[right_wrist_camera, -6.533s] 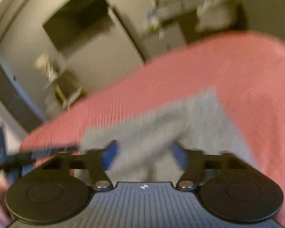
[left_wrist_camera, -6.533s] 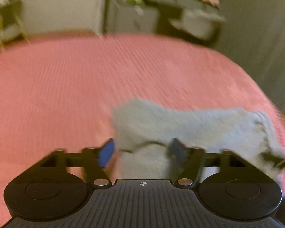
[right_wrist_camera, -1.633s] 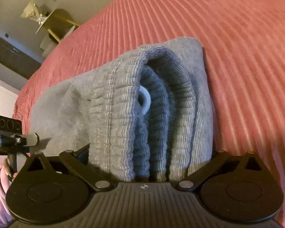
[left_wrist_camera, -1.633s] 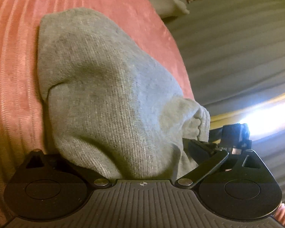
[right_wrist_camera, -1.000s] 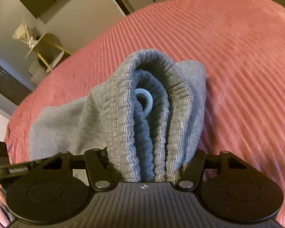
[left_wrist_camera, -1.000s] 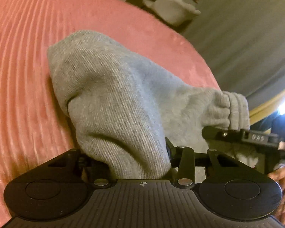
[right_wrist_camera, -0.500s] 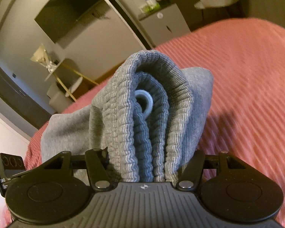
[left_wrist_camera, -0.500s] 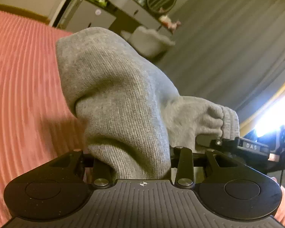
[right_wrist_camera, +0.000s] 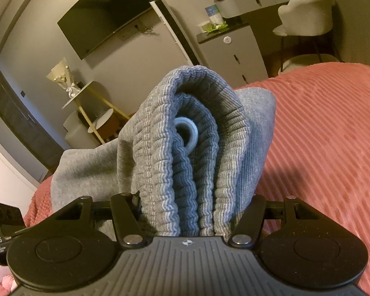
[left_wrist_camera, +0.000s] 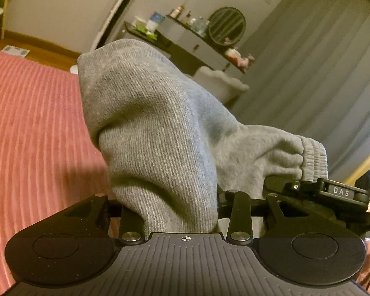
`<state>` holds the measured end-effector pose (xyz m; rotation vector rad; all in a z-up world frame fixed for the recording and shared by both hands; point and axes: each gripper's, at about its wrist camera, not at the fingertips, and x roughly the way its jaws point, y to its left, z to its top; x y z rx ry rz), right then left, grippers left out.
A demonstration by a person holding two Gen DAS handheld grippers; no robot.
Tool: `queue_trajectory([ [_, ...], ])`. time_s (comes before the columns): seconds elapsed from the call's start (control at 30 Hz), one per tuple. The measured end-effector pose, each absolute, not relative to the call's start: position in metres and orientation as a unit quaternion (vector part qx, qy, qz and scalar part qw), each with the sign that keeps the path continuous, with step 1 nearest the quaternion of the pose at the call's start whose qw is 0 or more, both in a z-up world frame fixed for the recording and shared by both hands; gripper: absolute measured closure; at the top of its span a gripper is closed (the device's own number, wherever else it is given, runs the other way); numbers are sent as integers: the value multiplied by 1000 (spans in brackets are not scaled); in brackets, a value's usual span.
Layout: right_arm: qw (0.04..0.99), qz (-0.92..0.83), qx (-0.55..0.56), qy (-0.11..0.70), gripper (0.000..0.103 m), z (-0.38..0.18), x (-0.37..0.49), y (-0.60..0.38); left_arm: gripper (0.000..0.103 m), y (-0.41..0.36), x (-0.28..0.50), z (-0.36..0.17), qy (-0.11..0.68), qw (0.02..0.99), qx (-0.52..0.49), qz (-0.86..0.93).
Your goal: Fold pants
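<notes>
Across the pink ribbed bed [right_wrist_camera: 333, 128], which is filling the lower part of both wrist views, the grey pants [left_wrist_camera: 155, 128] are hanging in a thick bundle above the cover rather than lying flat on it. Both ends are being carried at once. At one end the right gripper [right_wrist_camera: 197, 212] is clamping its fingers around the ribbed waistband [right_wrist_camera: 204, 172], several layers stacked between them at a middling width, a pale drawstring eyelet [right_wrist_camera: 188, 133] showing in the fold. At the other end the left gripper [left_wrist_camera: 175, 212] is pinching a narrower wad of the leg fabric, the elastic cuff [left_wrist_camera: 310, 157] bunching just beside the right gripper's body. By the look of it the pants are already doubled over more than once, so the folding seems well along; what is left is setting the bundle down on the bed, letting go and perhaps flattening it.
</notes>
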<state>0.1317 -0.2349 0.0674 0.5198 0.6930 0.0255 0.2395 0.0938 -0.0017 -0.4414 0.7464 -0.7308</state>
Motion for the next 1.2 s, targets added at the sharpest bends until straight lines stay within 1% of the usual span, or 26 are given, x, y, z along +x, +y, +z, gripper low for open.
queue_trajectory([
  [0.23, 902, 10, 244, 356, 43, 42, 158, -230, 62, 103, 259, -34, 377, 838, -220, -327],
  [0.47, 898, -1, 224, 378, 43, 16, 181, -229, 60, 98, 275, -54, 385, 848, -196, -306],
  [0.57, 900, -8, 203, 385, 43, 9, 186, -230, 57, 98, 280, -61, 390, 850, -197, -294],
  [0.63, 902, -12, 184, 391, 41, 6, 190, -228, 48, 98, 281, -64, 393, 857, -186, -278],
  [0.67, 904, -18, 166, 393, 34, 6, 192, -226, 38, 100, 280, -65, 396, 863, -177, -257],
  [0.7, 909, -38, 132, 395, 21, 6, 194, -223, 30, 103, 280, -67, 400, 869, -171, -235],
  [0.77, 918, -96, 64, 379, 11, 11, 189, -216, 23, 113, 275, -66, 391, 884, -163, -196],
  [0.8, 923, -120, 43, 363, 7, 15, 181, -213, 20, 120, 268, -62, 385, 890, -159, -186],
  [0.87, 929, -156, 34, 334, 2, 24, 158, -212, 16, 129, 254, -54, 384, 890, -150, -195],
  [0.97, 933, -129, 115, 317, 2, 28, 110, -220, 13, 131, 231, -50, 411, 874, -127, -225],
  [1.07, 912, -98, 213, 336, 3, 12, 75, -231, 13, 124, 211, -52, 446, 855, -118, -235],
  [1.1, 902, -87, 249, 341, 5, 4, 67, -236, 12, 120, 206, -54, 453, 852, -114, -238],
  [1.13, 890, -78, 287, 345, 8, -5, 62, -243, 12, 115, 201, -55, 457, 852, -101, -236],
  [1.17, 870, -71, 338, 351, 20, -15, 59, -251, 12, 110, 196, -56, 457, 855, -79, -232],
  [1.2, 855, -68, 374, 353, 29, -23, 57, -259, 11, 104, 194, -57, 453, 860, -59, -228],
])
